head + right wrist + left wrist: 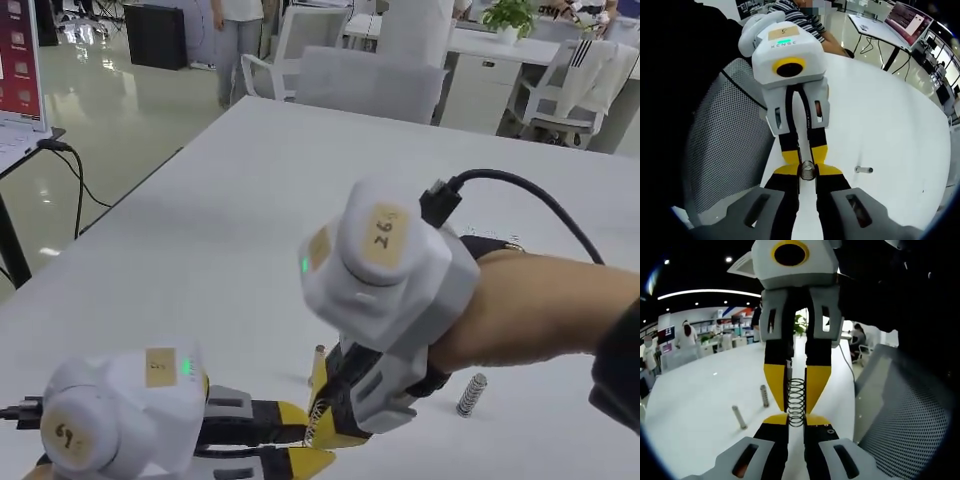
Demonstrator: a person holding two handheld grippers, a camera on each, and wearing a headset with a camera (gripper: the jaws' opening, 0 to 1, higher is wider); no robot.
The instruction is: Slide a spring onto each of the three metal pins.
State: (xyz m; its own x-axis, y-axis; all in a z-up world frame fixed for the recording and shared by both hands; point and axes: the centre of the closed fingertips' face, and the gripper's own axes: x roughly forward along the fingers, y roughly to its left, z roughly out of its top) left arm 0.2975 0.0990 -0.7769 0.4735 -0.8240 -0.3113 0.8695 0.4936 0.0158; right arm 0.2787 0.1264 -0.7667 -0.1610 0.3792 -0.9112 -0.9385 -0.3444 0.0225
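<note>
A steel coil spring (796, 401) is pinched between both grippers, which meet tip to tip. In the left gripper view my left gripper (796, 419) is shut on the spring's lower end, and my right gripper (796, 390) comes down from above, shut on the coil's middle. The right gripper view looks end-on at the spring (807, 170) between my right gripper (807, 172) and my left gripper (805, 156). I cannot tell whether a pin is inside the coil. Two bare metal pins (764, 395) (739, 416) stand on the white table to the left. In the head view one pin (319, 355) stands just behind the held spring (316, 418).
A loose spring (471, 395) lies on the white table (230, 220) to the right of the grippers. A grey mesh chair (900, 415) is close to the table's near edge. The table stretches away beyond the pins, with office chairs (365, 80) at its far end.
</note>
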